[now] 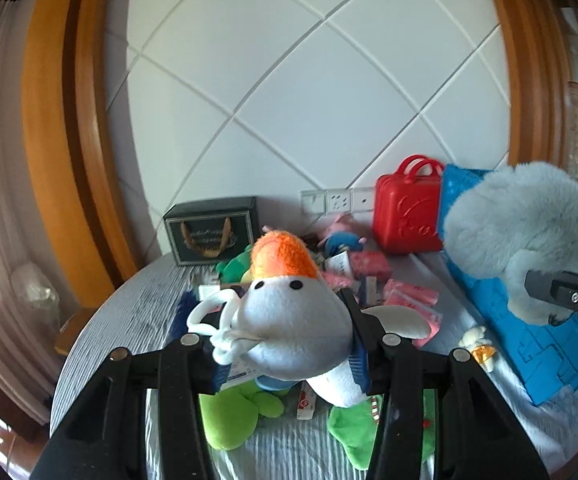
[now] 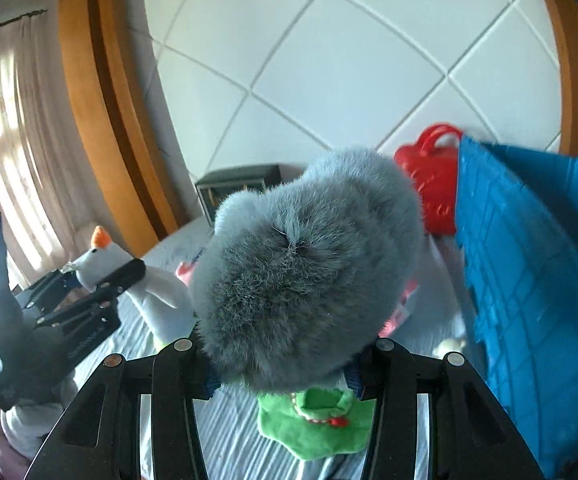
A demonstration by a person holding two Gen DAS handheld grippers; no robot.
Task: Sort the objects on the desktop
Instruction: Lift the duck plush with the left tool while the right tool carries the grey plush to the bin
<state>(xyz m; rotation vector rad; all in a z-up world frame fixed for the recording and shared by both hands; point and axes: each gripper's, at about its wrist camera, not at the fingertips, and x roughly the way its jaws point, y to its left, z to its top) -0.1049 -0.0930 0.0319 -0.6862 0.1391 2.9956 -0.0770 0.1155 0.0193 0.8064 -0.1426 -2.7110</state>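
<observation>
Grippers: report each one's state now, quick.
Left gripper: closed on the white goose plush, lifted above the table.
Right gripper: closed on the grey furry plush, also held up.

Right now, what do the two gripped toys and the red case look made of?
White goose: short-pile plush, matte, with an orange fleece beak and cord loop. Grey toy: longer fluffy faux fur, fibres standing out. Red case: likely moulded hard plastic, glossy, with embossed lettering and rigid handles.

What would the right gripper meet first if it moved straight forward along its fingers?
Probably the white panelled wall. The right gripper, shut on the grey plush toy, points above the table; the toy hides the line, so depth is unclear.
</observation>
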